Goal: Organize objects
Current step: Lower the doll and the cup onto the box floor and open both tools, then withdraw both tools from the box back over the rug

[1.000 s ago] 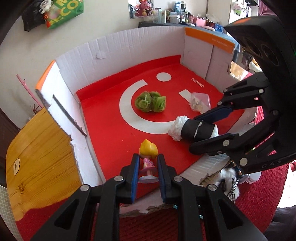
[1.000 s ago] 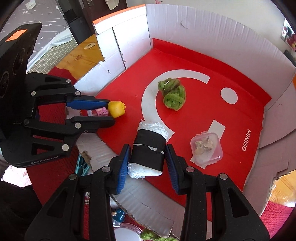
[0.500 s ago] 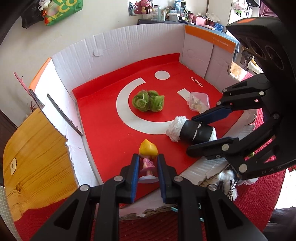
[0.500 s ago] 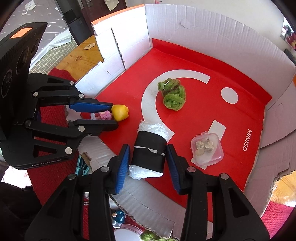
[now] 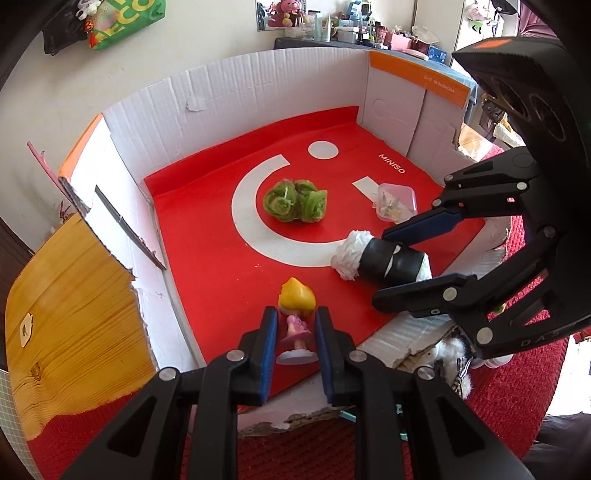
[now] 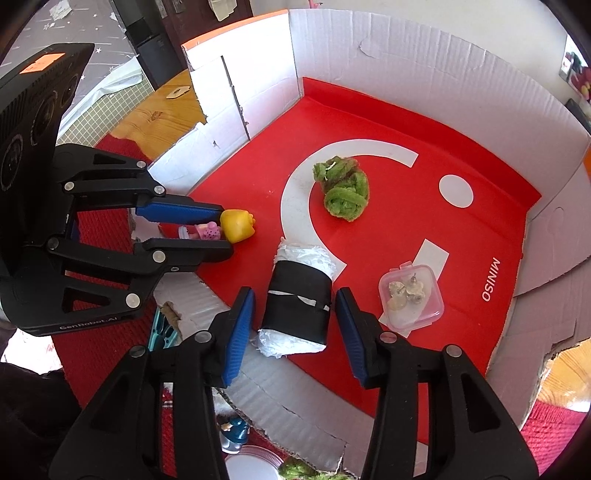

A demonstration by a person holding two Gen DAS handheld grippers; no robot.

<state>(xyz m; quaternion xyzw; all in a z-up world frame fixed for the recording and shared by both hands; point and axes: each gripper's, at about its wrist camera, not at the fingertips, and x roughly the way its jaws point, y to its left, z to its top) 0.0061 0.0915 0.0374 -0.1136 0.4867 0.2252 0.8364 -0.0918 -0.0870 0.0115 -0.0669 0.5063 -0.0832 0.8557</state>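
A white cardboard box [image 5: 236, 92] has a red floor. My left gripper [image 5: 293, 317] is shut on a small doll [image 5: 295, 321] with yellow hair and a pink dress, held over the box's near edge; the doll also shows in the right wrist view [image 6: 225, 229]. My right gripper [image 6: 293, 299] is open around a black-wrapped white roll [image 6: 299, 302] that lies on the red floor; both pads stand clear of it. The roll also shows in the left wrist view [image 5: 388, 260]. A green yarn bundle [image 5: 295, 199] lies mid-box. A small clear lidded container [image 6: 412, 297] sits to the right.
A wooden board [image 5: 62, 314] lies left of the box. Red carpet [image 5: 517, 387] surrounds it. A white furry toy [image 5: 450, 354] and a teal item [image 6: 162, 332] lie outside the torn near wall. A cluttered shelf [image 5: 351, 29] stands behind.
My right gripper has opened and let go of the roll, which now rests on the red floor. My left gripper still holds the doll, moved slightly forward.
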